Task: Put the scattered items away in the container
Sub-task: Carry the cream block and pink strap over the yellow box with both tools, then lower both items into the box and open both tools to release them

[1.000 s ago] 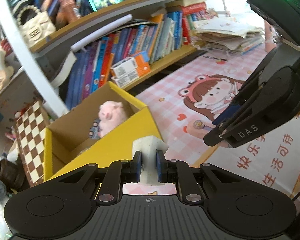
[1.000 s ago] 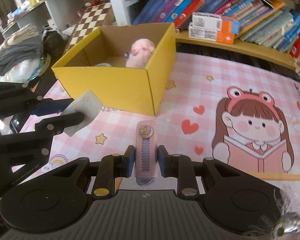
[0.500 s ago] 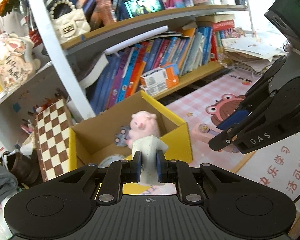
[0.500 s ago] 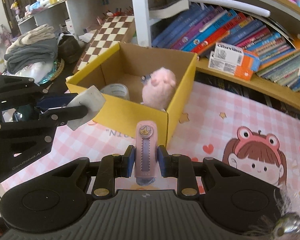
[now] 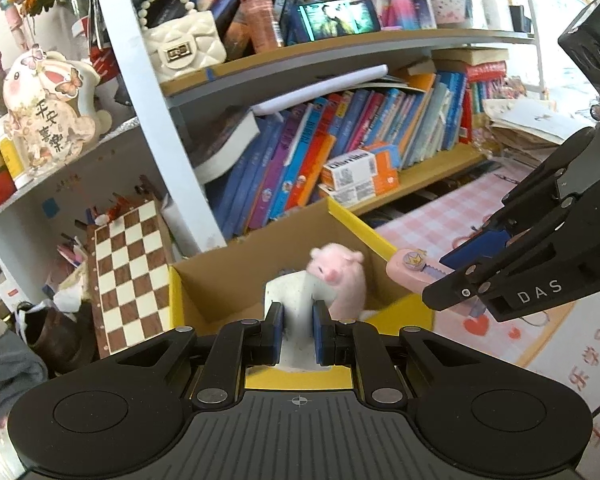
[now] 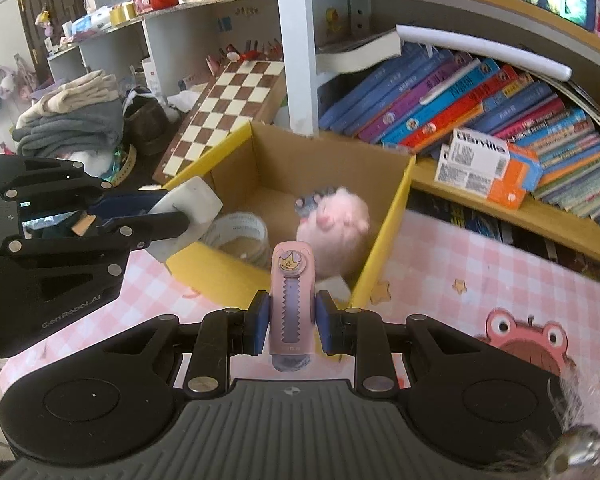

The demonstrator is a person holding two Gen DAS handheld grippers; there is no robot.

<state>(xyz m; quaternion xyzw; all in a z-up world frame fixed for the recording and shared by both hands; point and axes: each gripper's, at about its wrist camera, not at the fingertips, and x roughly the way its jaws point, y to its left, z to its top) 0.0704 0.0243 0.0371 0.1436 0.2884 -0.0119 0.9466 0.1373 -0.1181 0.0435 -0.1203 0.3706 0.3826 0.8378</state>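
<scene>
Left gripper [image 5: 296, 322]: jaws clamped on white eraser [image 5: 290, 300], held over near-left rim of yellow box [image 6: 384, 240]. Right gripper [image 6: 291, 322]: jaws clamped on pink utility knife [image 6: 291, 304], tip at box's near wall, upright. Inside box: pink plush pig [image 6: 334, 228], tape roll [image 6: 240, 234]. Box sits on pink checked mat [image 6: 460, 280], chessboard [image 6: 228, 104] leaning behind it.

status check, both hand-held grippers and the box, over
Left hand-held gripper shut on white eraser; right hand-held gripper shut on pink clip. Yellow box open, pink plush and tape roll inside. Nothing blocking.
</scene>
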